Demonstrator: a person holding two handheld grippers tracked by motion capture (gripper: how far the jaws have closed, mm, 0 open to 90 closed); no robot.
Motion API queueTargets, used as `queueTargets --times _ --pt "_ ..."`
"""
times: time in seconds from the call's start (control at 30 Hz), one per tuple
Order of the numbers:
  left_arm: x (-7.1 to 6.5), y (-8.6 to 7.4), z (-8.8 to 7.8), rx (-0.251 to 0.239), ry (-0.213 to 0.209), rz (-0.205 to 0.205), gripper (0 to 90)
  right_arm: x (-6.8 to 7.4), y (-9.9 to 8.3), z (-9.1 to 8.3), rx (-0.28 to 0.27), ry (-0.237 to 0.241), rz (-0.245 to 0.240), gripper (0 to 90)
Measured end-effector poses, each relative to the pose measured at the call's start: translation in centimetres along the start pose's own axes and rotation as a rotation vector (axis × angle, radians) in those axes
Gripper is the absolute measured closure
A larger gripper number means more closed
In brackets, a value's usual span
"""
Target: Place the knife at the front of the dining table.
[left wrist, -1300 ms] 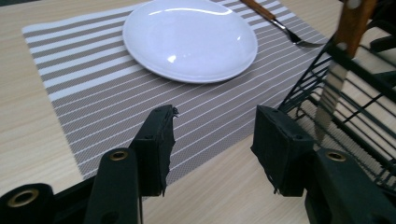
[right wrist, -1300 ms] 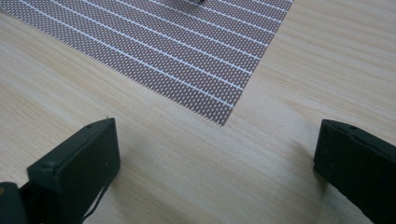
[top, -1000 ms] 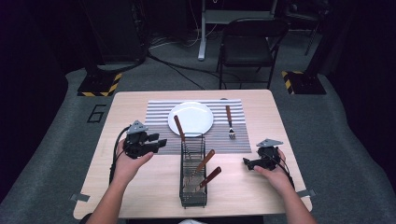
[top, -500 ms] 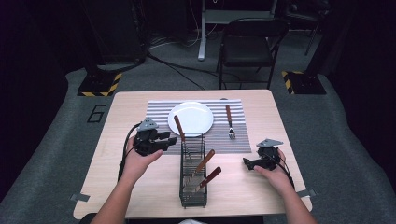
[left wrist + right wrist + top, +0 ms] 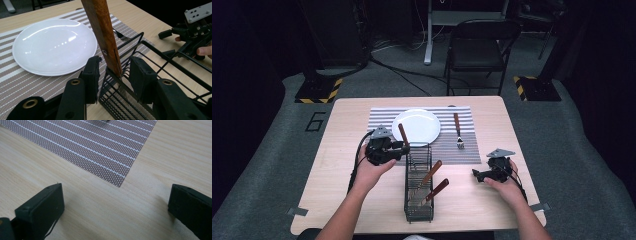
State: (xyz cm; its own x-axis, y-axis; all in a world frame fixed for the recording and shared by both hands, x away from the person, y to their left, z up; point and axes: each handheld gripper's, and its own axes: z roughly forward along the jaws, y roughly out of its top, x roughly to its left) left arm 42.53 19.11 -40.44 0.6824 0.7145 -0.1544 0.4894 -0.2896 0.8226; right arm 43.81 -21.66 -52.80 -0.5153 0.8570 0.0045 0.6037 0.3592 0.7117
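Note:
A black wire basket (image 5: 419,214) stands at the table's middle front. A wooden-handled utensil (image 5: 402,134) leans up out of its far left corner. My left gripper (image 5: 404,148) reaches that corner from the left. In the left gripper view the handle (image 5: 102,32) rises between my open jaws (image 5: 115,67), with a gap on each side. Two more wooden handles (image 5: 431,172) (image 5: 438,189) lean inside the basket. My right gripper (image 5: 477,175) rests low over the bare table at the right, open and holding nothing (image 5: 115,200).
A white plate (image 5: 416,126) lies on a striped placemat (image 5: 382,120) behind the basket, with a wooden-handled fork (image 5: 457,131) to its right. A black chair (image 5: 479,47) stands beyond the table's far edge. The mat's corner (image 5: 117,183) lies just ahead of the right gripper.
My left gripper has moved right, from the table's left side up to the basket's corner, and now brackets the leaning handle. The right gripper has stayed put.

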Motion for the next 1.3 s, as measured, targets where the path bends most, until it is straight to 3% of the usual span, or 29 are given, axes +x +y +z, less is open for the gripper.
queueTargets --times 0.43,0.8,0.93,1.3 --pt "0.2 -0.1 1.1 -0.009 -0.009 -0.022 70.1 0.0 0.0 0.0 0.0 0.0 0.0 0.0" --pt "-0.4 -0.3 0.5 -0.037 0.0 -0.013 72.7 0.0 0.0 0.0 0.0 0.0 0.0 0.0" --pt "-1.3 -0.3 0.0 -0.049 0.009 0.038 78.9 0.0 0.0 0.0 0.0 0.0 0.0 0.0" --pt "-1.6 0.2 0.6 -0.047 0.006 0.054 80.2 0.0 0.0 0.0 0.0 0.0 -0.001 0.0"
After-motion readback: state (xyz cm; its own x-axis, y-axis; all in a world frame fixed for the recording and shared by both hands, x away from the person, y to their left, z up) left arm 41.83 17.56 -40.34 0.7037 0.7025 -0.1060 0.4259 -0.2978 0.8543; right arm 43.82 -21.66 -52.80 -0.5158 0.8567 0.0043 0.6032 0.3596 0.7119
